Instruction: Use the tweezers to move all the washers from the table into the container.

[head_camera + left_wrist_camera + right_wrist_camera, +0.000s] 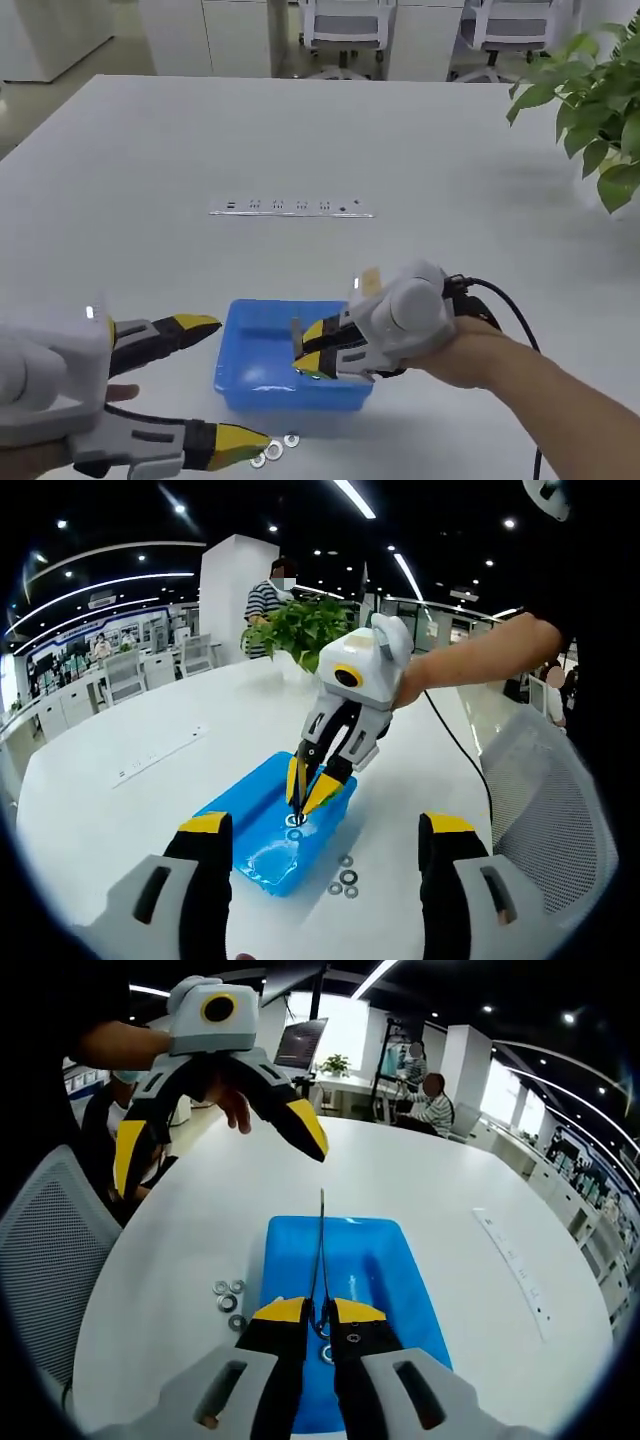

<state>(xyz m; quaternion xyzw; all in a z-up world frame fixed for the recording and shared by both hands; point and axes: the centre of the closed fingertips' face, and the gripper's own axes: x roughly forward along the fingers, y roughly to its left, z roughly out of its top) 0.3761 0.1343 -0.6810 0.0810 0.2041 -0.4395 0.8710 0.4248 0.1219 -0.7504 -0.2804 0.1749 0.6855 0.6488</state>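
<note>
Blue plastic container sits on the white bench at the lower middle of the head view. The right hand-held gripper is pressed together on the tweezers and holds them over the inside of it. In the left gripper view the tweezer tips hang right at a washer on the container floor. I read this as the drop-off end of a trip. I can't tell whether the tips are gripping that washer or it's already loose.

The left hand-held gripper is spread wide and pinching nothing, at the lower left just beside the container. The leftover washers are a small cluster on the bench just outside the container's near wall, at the bottom edge of the head view.

How I'd do this bit:
- Keep the tips low and inside the walls.
- Ease the squeeze only enough for the tweezers to spring apart, so the washer drops flat and doesn't bounce out.
- Lift straight up before swinging over to the cluster, because the container looks light enough to get dragged.
- The free gripper is close enough to steady a wall if the container slides.
- Take the next washer from the edge of the cluster, one at a time.
</note>
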